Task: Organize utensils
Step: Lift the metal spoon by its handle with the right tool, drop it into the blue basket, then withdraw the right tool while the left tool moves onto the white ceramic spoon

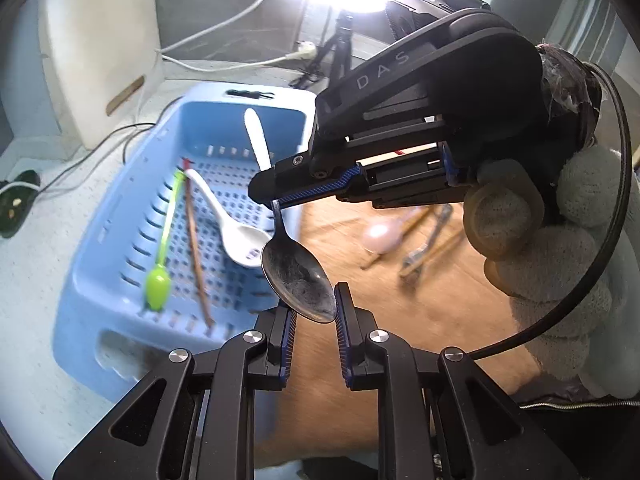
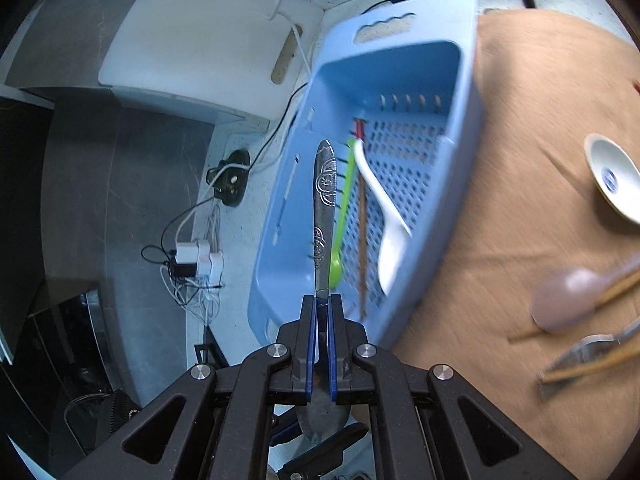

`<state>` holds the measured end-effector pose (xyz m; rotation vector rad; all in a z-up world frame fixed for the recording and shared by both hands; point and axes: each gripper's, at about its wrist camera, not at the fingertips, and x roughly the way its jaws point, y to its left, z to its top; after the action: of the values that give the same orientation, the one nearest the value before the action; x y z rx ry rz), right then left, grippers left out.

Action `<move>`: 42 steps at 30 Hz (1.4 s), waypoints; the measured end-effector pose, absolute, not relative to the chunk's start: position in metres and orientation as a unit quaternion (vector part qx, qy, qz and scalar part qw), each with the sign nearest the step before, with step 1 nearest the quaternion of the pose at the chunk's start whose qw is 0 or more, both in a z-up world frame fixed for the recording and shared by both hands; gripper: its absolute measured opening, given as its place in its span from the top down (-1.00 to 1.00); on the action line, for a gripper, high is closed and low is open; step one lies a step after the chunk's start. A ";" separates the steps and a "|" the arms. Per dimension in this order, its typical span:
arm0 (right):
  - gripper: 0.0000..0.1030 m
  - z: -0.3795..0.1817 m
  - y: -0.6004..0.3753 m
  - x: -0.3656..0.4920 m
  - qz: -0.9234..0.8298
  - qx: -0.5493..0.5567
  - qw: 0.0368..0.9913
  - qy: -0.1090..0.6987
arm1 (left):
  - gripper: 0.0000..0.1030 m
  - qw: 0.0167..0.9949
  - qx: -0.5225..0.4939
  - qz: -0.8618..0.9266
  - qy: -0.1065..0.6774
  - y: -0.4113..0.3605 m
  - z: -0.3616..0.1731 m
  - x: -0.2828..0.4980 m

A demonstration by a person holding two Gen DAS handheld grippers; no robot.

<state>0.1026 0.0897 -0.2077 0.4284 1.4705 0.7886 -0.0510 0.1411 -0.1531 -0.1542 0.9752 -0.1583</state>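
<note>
1. Inside the blue slotted basket (image 1: pixel 120 216) four utensils already lie: a green plastic spoon (image 1: pixel 160 280), a single brown chopstick (image 1: pixel 196 248), a white ceramic soup spoon (image 1: pixel 236 232) and a white plastic utensil (image 1: pixel 256 140) leaning on the far wall. That part of the sorting looks done.
2. Between the two grippers hangs a metal spoon (image 1: pixel 298 280). The right gripper (image 2: pixel 323 320) is clamped tight on its patterned handle, bowl downwards.
3. The left gripper (image 1: pixel 316 312) stands only slightly apart, its jaws flanking the spoon's bowl; whether the pads actually press it I cannot tell.
4. The spoon sits beside the basket's near edge, above the brown cloth (image 1: pixel 420 320), not yet over the tray, so it remains to be dropped in.
5. Left on the cloth: a pink spoon (image 2: pixel 564 300), wooden chopsticks (image 2: pixel 592 364), a metal utensil (image 2: pixel 588 348) and a white ceramic spoon (image 2: pixel 612 180). By my judgement roughly half remains.
</note>
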 end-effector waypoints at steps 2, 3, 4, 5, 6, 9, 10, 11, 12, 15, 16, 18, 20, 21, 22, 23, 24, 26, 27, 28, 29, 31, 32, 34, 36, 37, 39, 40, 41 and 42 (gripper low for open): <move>0.90 -0.209 0.096 0.108 0.346 0.187 0.654 0.647 | 0.67 0.877 -0.070 -0.073 0.469 0.150 -0.156 -0.043; 0.90 -0.209 0.102 0.112 0.345 0.185 0.656 0.646 | 0.67 0.877 -0.067 -0.071 0.471 0.155 -0.157 -0.039; 0.90 -0.209 0.104 0.114 0.345 0.183 0.658 0.644 | 0.67 0.876 -0.065 -0.069 0.472 0.158 -0.159 -0.035; 0.89 -0.209 0.108 0.116 0.345 0.179 0.660 0.642 | 0.67 0.876 -0.064 -0.067 0.473 0.160 -0.160 -0.034; 0.88 -0.209 0.111 0.118 0.345 0.175 0.662 0.642 | 0.67 0.875 -0.063 -0.066 0.475 0.163 -0.160 -0.032; 0.83 -0.210 0.119 0.124 0.340 0.164 0.669 0.641 | 0.67 0.876 -0.055 -0.051 0.477 0.171 -0.163 -0.025; 0.82 -0.211 0.120 0.126 0.339 0.160 0.670 0.641 | 0.67 0.876 -0.057 -0.043 0.477 0.177 -0.164 -0.023; 0.76 -0.212 0.122 0.127 0.337 0.155 0.669 0.644 | 0.67 0.876 -0.060 -0.037 0.477 0.181 -0.164 -0.022; 0.68 -0.213 0.123 0.128 0.335 0.152 0.669 0.646 | 0.67 0.877 -0.064 -0.033 0.475 0.185 -0.164 -0.022; 0.52 -0.213 0.122 0.129 0.332 0.145 0.675 0.642 | 0.67 0.879 -0.066 -0.022 0.471 0.193 -0.161 -0.023; 0.51 -0.212 0.122 0.129 0.332 0.144 0.678 0.640 | 0.67 0.880 -0.066 -0.019 0.470 0.195 -0.159 -0.024; 0.48 -0.211 0.120 0.128 0.333 0.140 0.681 0.636 | 0.67 0.880 -0.066 -0.008 0.471 0.198 -0.159 -0.025; 0.36 -0.209 0.119 0.129 0.340 0.140 0.680 0.635 | 0.67 0.880 -0.066 -0.003 0.470 0.200 -0.159 -0.025; 0.35 -0.207 0.119 0.129 0.342 0.137 0.682 0.632 | 0.67 0.880 -0.065 0.000 0.471 0.201 -0.159 -0.026; 0.35 -0.205 0.120 0.129 0.345 0.132 0.685 0.628 | 0.67 0.880 -0.065 0.001 0.470 0.201 -0.159 -0.026; 0.35 -0.202 0.121 0.129 0.347 0.128 0.688 0.624 | 0.67 0.881 -0.065 0.002 0.468 0.200 -0.158 -0.027; 0.35 -0.198 0.122 0.128 0.350 0.126 0.692 0.619 | 0.67 0.882 -0.066 0.002 0.466 0.199 -0.157 -0.028; 0.33 -0.191 0.121 0.126 0.358 0.124 0.694 0.611 | 0.67 0.884 -0.066 0.002 0.463 0.197 -0.154 -0.030; 0.30 -0.187 0.120 0.125 0.364 0.123 0.695 0.608 | 0.67 0.885 -0.066 0.002 0.461 0.195 -0.153 -0.031; 0.30 -0.186 0.119 0.124 0.366 0.121 0.696 0.606 | 0.67 0.886 -0.066 0.004 0.459 0.194 -0.151 -0.033; 0.30 -0.184 0.117 0.123 0.367 0.120 0.698 0.604 | 0.67 0.887 -0.066 0.005 0.457 0.192 -0.150 -0.034; 0.30 -0.181 0.113 0.120 0.370 0.117 0.699 0.601 | 0.67 0.890 -0.064 0.007 0.452 0.188 -0.146 -0.037; 0.30 -0.180 0.111 0.118 0.372 0.116 0.699 0.599 | 0.67 0.891 -0.062 0.007 0.449 0.184 -0.143 -0.039; 0.30 -0.177 0.105 0.115 0.375 0.111 0.702 0.596 | 0.67 0.893 -0.059 0.007 0.446 0.179 -0.140 -0.041; 0.30 -0.174 0.100 0.113 0.377 0.105 0.706 0.590 | 0.67 0.896 -0.053 0.008 0.442 0.171 -0.136 -0.044; 0.30 -0.171 0.096 0.111 0.379 0.100 0.710 0.586 | 0.67 0.897 -0.050 0.008 0.440 0.167 -0.134 -0.045; 0.30 -0.165 0.087 0.108 0.381 0.093 0.718 0.575 | 0.66 0.898 -0.045 0.010 0.437 0.161 -0.130 -0.047; 0.30 -0.163 0.084 0.108 0.382 0.089 0.721 0.571 | 0.65 0.899 -0.043 0.010 0.435 0.157 -0.128 -0.048; 0.30 -0.161 0.080 0.107 0.382 0.085 0.725 0.567 | 0.65 0.900 -0.042 0.009 0.434 0.154 -0.126 -0.048; 0.30 -0.159 0.075 0.106 0.381 0.082 0.729 0.562 | 0.65 0.901 -0.040 0.009 0.431 0.150 -0.124 -0.049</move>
<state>0.1064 0.0753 -0.1585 0.1797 1.2378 0.8400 -0.0492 0.1500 -0.1239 -0.0826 0.8912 0.0187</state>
